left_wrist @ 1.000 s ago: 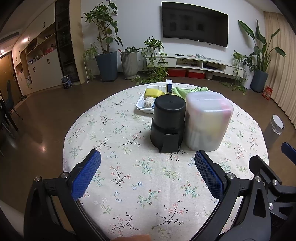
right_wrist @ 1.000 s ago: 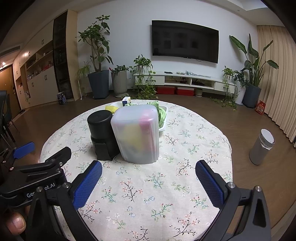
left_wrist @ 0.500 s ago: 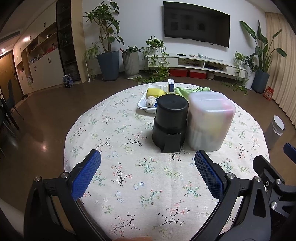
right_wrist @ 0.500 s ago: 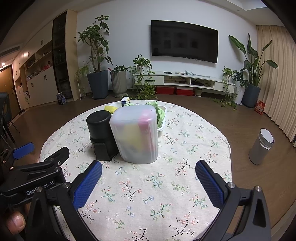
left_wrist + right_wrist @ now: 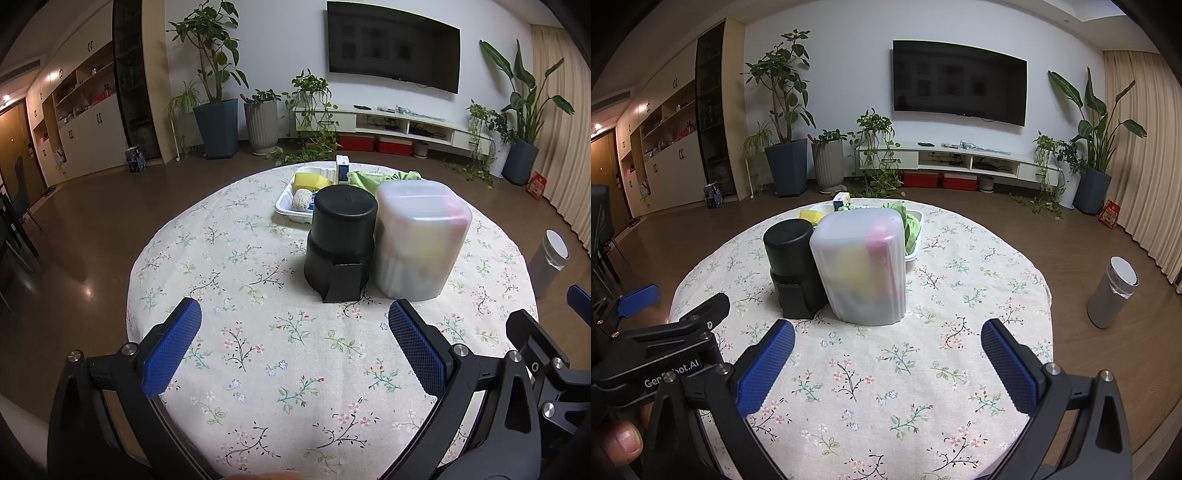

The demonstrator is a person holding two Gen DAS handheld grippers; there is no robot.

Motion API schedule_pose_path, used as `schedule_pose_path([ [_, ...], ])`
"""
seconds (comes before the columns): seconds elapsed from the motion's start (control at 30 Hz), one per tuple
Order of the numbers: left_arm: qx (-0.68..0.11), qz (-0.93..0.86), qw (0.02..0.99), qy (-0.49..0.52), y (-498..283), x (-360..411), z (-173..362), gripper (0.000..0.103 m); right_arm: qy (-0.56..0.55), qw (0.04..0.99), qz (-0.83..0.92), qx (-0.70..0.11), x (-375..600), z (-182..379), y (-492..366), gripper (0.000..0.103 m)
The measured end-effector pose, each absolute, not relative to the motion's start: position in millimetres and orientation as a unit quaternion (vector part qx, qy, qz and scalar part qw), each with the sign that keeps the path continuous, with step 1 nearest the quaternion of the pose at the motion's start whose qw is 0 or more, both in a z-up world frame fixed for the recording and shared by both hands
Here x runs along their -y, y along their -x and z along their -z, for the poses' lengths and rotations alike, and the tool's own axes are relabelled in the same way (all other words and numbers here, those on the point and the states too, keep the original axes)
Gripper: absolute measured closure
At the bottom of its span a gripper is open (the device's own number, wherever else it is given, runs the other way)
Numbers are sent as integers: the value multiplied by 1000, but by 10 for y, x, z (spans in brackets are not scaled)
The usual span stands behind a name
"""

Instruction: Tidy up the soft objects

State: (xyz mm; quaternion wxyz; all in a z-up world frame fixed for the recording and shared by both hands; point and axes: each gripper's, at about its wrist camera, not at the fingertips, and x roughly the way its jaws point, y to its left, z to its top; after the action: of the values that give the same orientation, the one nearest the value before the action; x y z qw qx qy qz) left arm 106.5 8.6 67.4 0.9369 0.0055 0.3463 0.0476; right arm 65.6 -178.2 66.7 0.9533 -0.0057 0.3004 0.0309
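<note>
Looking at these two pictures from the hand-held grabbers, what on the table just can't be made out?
- Contents of the frosted container: only yellow and pink blurs show through its cloudy wall, in both views.
- Inside of the black canister: its lid is on.
- White tray: the two containers hide most of it, especially in the right view.
- Print on the small box: too small to read.
- Green cloth: partly hidden behind the frosted container.

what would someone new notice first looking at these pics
Most striking is the pair standing side by side in the middle of the round floral table: a black cylinder on the left touching a frosted translucent container with blurred yellow and pink shapes inside. Just behind them sits a white tray holding a yellow sponge and green cloth. Low in the foreground, the left hand-held gripper and right hand-held gripper both gape open and empty.
</note>
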Motion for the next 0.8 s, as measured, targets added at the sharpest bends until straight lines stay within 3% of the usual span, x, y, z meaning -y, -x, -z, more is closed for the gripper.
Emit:
schedule_pose_path([
  [0.8, -348, -44, 936, -5, -1059, -47, -661, 0, 6, 953, -31, -302, 1776, -666, -653, 0],
])
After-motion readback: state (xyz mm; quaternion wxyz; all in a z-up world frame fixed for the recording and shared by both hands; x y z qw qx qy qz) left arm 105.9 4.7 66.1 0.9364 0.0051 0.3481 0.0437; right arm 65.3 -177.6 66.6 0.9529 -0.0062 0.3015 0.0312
